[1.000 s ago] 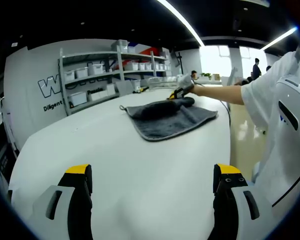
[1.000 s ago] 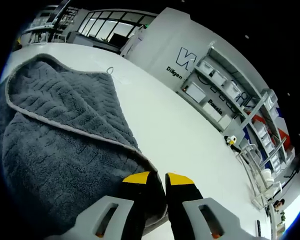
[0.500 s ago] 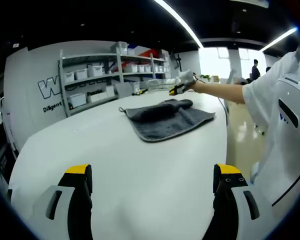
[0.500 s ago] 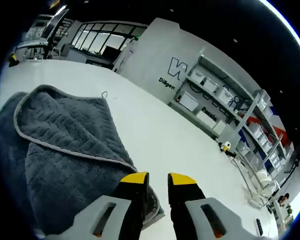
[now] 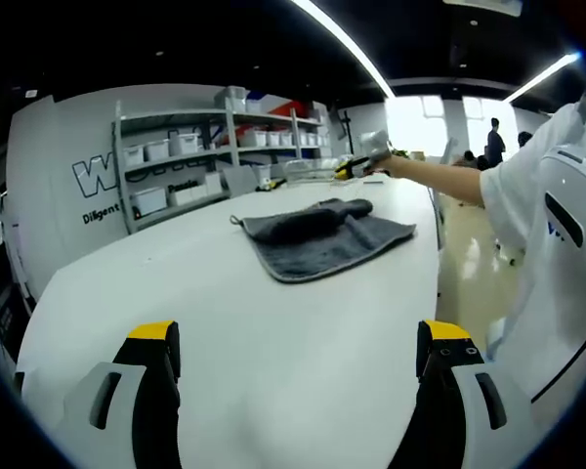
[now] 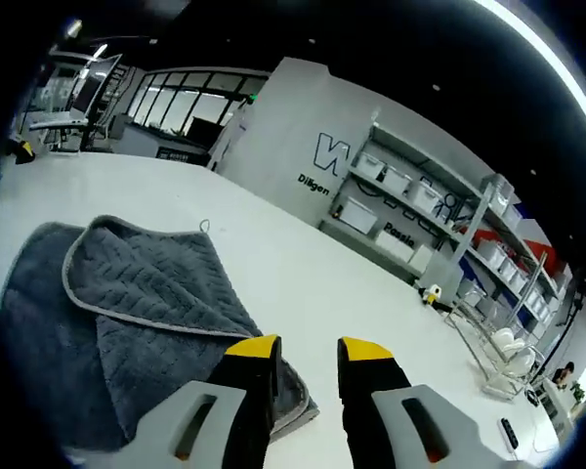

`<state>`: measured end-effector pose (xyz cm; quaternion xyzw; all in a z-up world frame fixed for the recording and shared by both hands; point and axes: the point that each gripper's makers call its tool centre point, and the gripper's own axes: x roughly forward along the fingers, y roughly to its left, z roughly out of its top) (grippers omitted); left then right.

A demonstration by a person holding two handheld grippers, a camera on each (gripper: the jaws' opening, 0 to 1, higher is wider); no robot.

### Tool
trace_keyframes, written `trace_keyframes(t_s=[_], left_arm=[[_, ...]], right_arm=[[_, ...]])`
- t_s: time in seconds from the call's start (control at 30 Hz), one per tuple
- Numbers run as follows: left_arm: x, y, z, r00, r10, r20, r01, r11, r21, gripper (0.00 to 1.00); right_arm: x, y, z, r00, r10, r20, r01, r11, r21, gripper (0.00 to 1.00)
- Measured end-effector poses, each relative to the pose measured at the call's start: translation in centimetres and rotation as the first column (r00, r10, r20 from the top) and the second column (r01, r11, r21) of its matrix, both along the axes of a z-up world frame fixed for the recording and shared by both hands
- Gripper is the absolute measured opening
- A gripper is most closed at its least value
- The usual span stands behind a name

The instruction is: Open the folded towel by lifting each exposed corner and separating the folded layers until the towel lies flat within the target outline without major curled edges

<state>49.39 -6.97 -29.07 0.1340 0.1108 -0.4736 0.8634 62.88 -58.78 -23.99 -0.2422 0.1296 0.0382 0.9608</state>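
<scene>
Your right tool [image 6: 306,352] has lifted up and back off the towel [image 6: 127,322] since the earlier frames: a second ago its yellow-tipped jaws sat nearly closed right at the hemmed corner, now they stand slightly parted with nothing between them, above the towel's near corner. In the left gripper view you see the same tool [image 5: 356,168] held out at arm's length past the towel's far side, well above it, on your white-sleeved arm [image 5: 439,181].

Left tool [image 5: 301,337] is wide open, empty, low over the white surface [image 5: 303,322], well short of the towel [image 5: 322,233].

Towel is grey, lying on the surface and not flat: in the right gripper view a top layer with a pale hem is folded over the lower layer, which shows beyond the hem on the side away from the tool. A small hang loop [image 6: 204,227] sticks out at the towel's far corner. In the left gripper view a rumpled ridge runs along the towel's far edge.

Beyond the towel, grey shelving [image 5: 190,161] with white bins stands against a lettered wall [image 5: 63,186].
</scene>
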Motion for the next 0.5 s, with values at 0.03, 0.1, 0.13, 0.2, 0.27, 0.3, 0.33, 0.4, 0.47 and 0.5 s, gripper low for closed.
trace_keyframes(t_s=[0.03, 0.1, 0.13, 0.2, 0.27, 0.3, 0.33, 0.4, 0.47, 0.5], left_arm=[[0.0, 0.0, 0.0, 1.0, -0.002, 0.0, 0.002, 1.0, 0.0, 0.99], [-0.1, -0.1, 0.0, 1.0, -0.004, 0.002, 0.004, 1.0, 0.0, 0.99], [-0.1, -0.1, 0.1, 1.0, -0.005, 0.002, 0.005, 1.0, 0.0, 0.99], [-0.1, -0.2, 0.1, 1.0, -0.005, 0.004, 0.005, 1.0, -0.001, 0.99], [-0.2, -0.2, 0.2, 1.0, -0.006, 0.005, 0.006, 1.0, -0.001, 0.99], [-0.2, -0.3, 0.2, 1.0, -0.007, 0.005, 0.007, 1.0, -0.001, 0.99], [-0.2, -0.3, 0.2, 1.0, -0.008, 0.005, 0.008, 1.0, -0.001, 0.99], [-0.2, -0.4, 0.2, 1.0, -0.011, 0.006, 0.011, 1.0, 0.0, 0.99], [-0.2, -0.5, 0.2, 1.0, -0.013, 0.006, 0.013, 1.0, 0.001, 0.99], [-0.2, -0.6, 0.2, 1.0, -0.014, 0.006, 0.014, 1.0, 0.001, 0.99]], right_arm=[[-0.2, -0.1, 0.2, 1.0, -0.002, 0.0, 0.002, 1.0, 0.007, 0.23], [-0.9, 0.3, 0.7, 1.0, 0.004, 0.016, -0.004, 0.999, 0.032, 0.25], [-1.2, 0.5, 0.9, 1.0, 0.006, 0.019, -0.007, 0.999, 0.042, 0.25], [-1.6, 0.4, 1.1, 1.0, 0.009, 0.021, -0.01, 0.999, 0.053, 0.27], [-1.9, 0.4, 1.1, 1.0, 0.013, 0.019, -0.014, 0.998, 0.062, 0.29], [-2.2, 0.3, 1.2, 1.0, 0.017, 0.023, -0.018, 0.997, 0.07, 0.29], [-2.3, 0.3, 1.3, 1.0, 0.019, 0.025, -0.02, 0.997, 0.075, 0.3], [-2.8, 0.4, 1.4, 1.0, 0.019, 0.023, -0.021, 0.996, 0.091, 0.32], [-3.4, 0.5, 1.5, 0.999, 0.018, 0.032, -0.021, 0.995, 0.099, 0.33], [-3.6, 0.6, 1.6, 0.999, 0.018, 0.032, -0.021, 0.995, 0.099, 0.35]])
